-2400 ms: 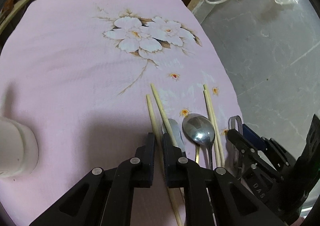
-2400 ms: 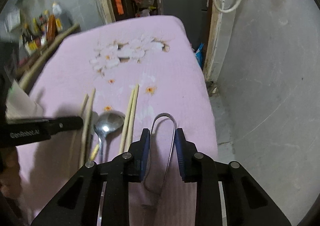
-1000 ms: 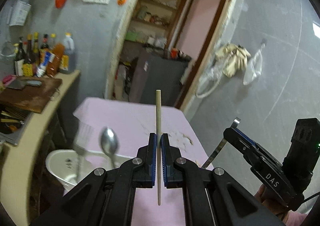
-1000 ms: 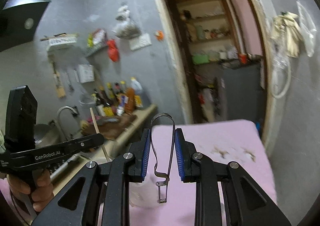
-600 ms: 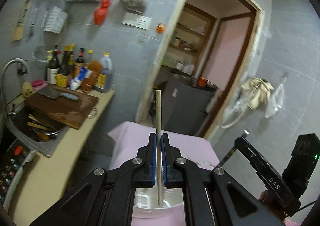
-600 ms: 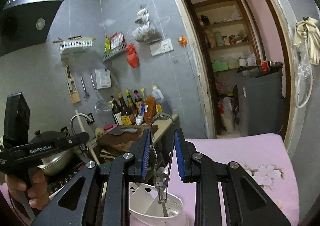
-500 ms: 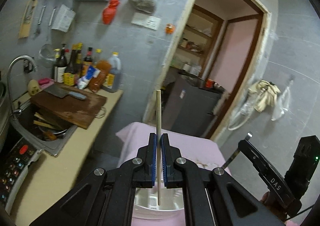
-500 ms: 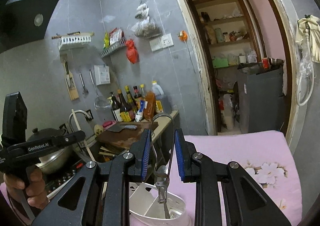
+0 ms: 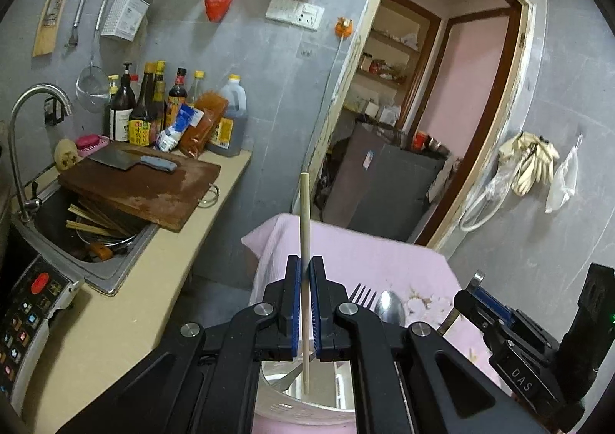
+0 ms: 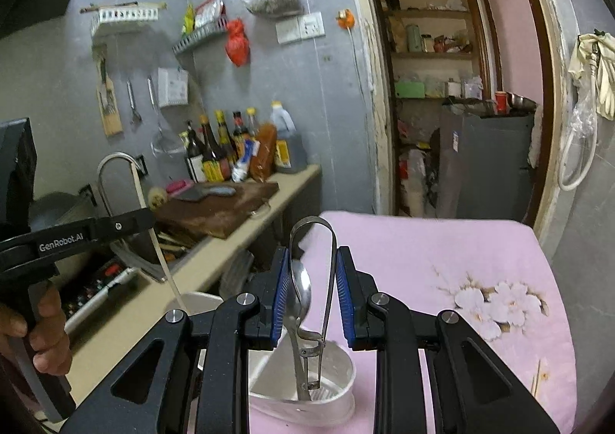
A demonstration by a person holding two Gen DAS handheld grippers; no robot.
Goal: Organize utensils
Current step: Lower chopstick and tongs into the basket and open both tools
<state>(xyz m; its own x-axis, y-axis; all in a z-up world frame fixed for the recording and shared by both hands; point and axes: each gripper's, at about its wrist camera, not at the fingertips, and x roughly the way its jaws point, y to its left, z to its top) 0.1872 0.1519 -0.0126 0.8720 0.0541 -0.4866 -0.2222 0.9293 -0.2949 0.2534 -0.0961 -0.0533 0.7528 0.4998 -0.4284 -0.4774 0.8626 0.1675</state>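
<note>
white holder [image 10: 338,376] with spoon [image 10: 301,291] and fork [image 9: 362,295], left gripper [image 9: 303,303] clamping chopstick [image 9: 304,226], right gripper [image 10: 310,295] clamping metal peeler [image 10: 328,272]

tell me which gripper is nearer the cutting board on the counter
Left. The left gripper, shut on a chopstick, is on the counter side, next to the cutting board. The right gripper, holding a metal peeler, is further out over the pink table.

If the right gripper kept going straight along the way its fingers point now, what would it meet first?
Judging by the right wrist view, the right gripper, shut on the peeler, points out over the pink tablecloth toward the dark cabinet by the doorway. Nothing nearer shows, though depth is unclear.
</note>
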